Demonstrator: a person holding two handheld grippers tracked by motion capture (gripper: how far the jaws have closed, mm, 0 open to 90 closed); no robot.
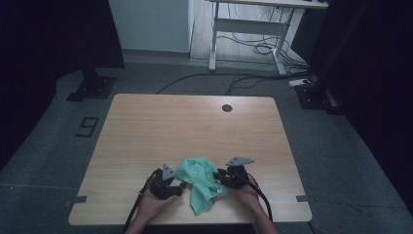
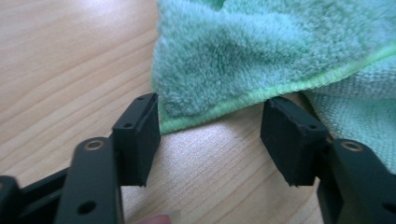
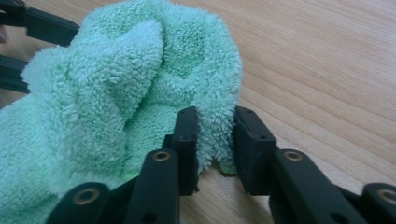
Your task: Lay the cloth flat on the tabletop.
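Count: you have one green towel (image 1: pixel 198 181), two grippers, and one tabletop (image 1: pixel 195 126) carrying them all.
Towel place: the towel lies crumpled near your edge of the tabletop, between your two sets of fingers, touching the right ones and just ahead of the left ones.
Towel axis: in the high view its long axis runs from a bunched heap between the grippers down to a narrower tail that points toward your edge of the tabletop.
Left gripper (image 1: pixel 179 185): your fingers (image 2: pixel 140 135) stand wide apart, resting low on the wood. The towel's hemmed edge runs across just beyond their tips; in the left gripper view it looks to brush both tips, but nothing lies between the pads, only bare wood.
Right gripper (image 3: pixel 215 140): your fingers (image 3: pixel 187 144) are narrow and pinch a thick fold of the towel; fluffy pile fills the gap between the two pads.
Fold at the right fingers: beyond your right fingertips the cloth rises in a rounded hump, lifted above the wood.
Other gripper in the right gripper view: dark bars of your left gripper show behind the hump, at the upper left.
Hands: each hand holds its gripper from your side of the tabletop.
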